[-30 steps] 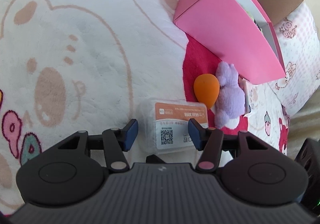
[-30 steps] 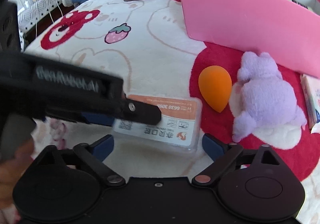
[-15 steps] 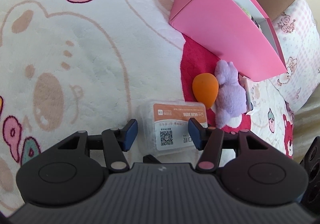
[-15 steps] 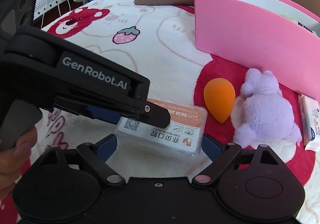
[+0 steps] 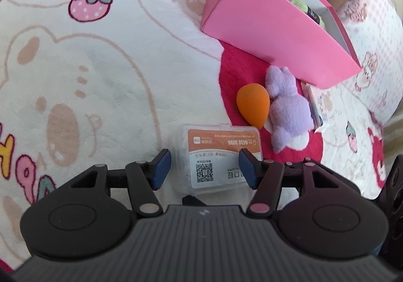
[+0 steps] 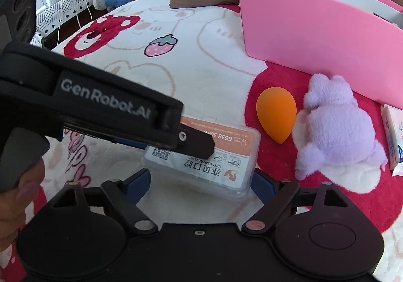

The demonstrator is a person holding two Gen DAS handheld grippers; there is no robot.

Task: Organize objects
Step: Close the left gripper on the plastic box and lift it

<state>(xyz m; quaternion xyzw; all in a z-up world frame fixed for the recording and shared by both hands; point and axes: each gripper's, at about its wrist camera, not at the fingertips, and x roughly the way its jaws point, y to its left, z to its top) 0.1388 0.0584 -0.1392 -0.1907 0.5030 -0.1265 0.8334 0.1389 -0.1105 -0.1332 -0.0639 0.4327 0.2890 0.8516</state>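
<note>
On the left, a hand [image 6: 15, 188] holds the left gripper [image 5: 204, 165], which reaches in over a clear plastic case [image 5: 221, 158] with an orange and white label. Its jaws are opening; the case lies between its blue pads [image 5: 161, 168], and the left pad stands clear of the case's edge. The case rests on the blanket [image 5: 113, 67], near the middle of the scene. The right gripper [image 6: 201, 181] is at the near end of the same case, and its jaws are closing with the case between them; I cannot tell if its pads touch it. To the right of the case lies an orange sponge [image 6: 276, 115], touching a purple plush toy [image 6: 335, 130]. Behind them, farther away, stands a pink box [image 6: 314, 30]. At the far right a small packet [image 6: 393, 138] lies beside the toy.
</note>
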